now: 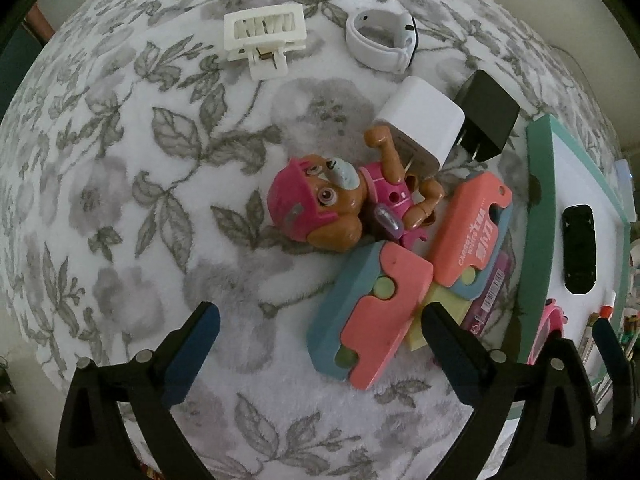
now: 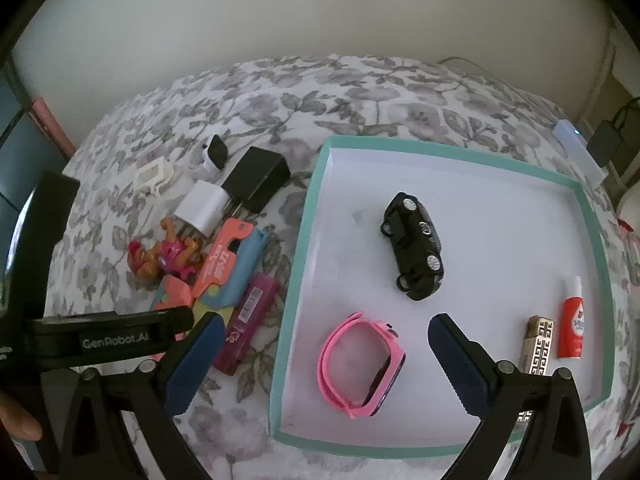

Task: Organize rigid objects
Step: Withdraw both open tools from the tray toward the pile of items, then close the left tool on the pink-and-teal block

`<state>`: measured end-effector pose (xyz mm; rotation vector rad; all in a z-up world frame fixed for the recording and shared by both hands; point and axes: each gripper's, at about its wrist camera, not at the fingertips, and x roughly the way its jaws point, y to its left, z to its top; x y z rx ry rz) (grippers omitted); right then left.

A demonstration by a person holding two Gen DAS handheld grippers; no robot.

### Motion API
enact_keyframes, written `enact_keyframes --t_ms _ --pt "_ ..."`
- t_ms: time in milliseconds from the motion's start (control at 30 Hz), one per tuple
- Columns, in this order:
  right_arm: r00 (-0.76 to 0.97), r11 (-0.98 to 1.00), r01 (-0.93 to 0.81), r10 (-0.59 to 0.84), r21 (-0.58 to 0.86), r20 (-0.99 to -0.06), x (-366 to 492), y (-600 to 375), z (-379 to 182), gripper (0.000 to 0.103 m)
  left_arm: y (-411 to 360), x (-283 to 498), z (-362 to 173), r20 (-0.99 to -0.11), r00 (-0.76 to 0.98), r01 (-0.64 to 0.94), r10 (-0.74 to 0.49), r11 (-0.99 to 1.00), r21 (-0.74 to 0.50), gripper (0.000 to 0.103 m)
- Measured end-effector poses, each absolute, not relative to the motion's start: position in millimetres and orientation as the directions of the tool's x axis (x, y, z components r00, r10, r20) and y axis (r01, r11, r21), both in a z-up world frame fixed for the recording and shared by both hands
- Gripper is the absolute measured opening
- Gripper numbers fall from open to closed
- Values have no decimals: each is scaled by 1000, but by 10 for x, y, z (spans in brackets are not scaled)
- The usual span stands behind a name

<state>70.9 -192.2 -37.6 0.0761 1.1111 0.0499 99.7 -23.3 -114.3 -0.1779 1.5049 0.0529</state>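
My left gripper point(image 1: 320, 320) is open and points straight down at the flowered blanket, its fingers on either side of a pink-and-blue folding toy point(image 1: 372, 316). Nothing is pressed between the pads. Just beyond lie a puppy figure in pink point(image 1: 320, 200), a second pink-and-blue toy point(image 1: 468, 224), a white charger point(image 1: 420, 120) and a black charger point(image 1: 486, 116). My right gripper point(image 2: 328, 328) stands open above the teal-rimmed tray point(image 2: 316, 200), over a pink watch point(image 2: 360, 364). The tray also holds a black toy car point(image 2: 414, 246), a red glue bottle point(image 2: 572, 320) and a gold patterned case point(image 2: 538, 344).
A white hair claw point(image 1: 264, 38) and a white watch point(image 1: 382, 40) lie farther off on the blanket. A purple box point(image 2: 250, 320) sits beside the tray's left wall. The left gripper's body point(image 2: 108, 336) crosses the right wrist view's left side. Cables and a plug are at the far right.
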Motion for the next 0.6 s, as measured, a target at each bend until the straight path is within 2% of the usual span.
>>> enact_keyframes --t_ms 233,400,600 --pt "455 996 20 73 92 -887 712 -1975 -354 103 -185 1067 -1149 -997 73 -126 -24 991 -33 101" --pt "457 994 27 85 109 -885 718 -2000 -338 103 -121 1076 -1140 -994 76 -137 83 988 72 101" --pt "453 992 16 103 124 -885 728 -1966 -321 103 51 1075 -1174 -996 65 -184 55 982 43 100"
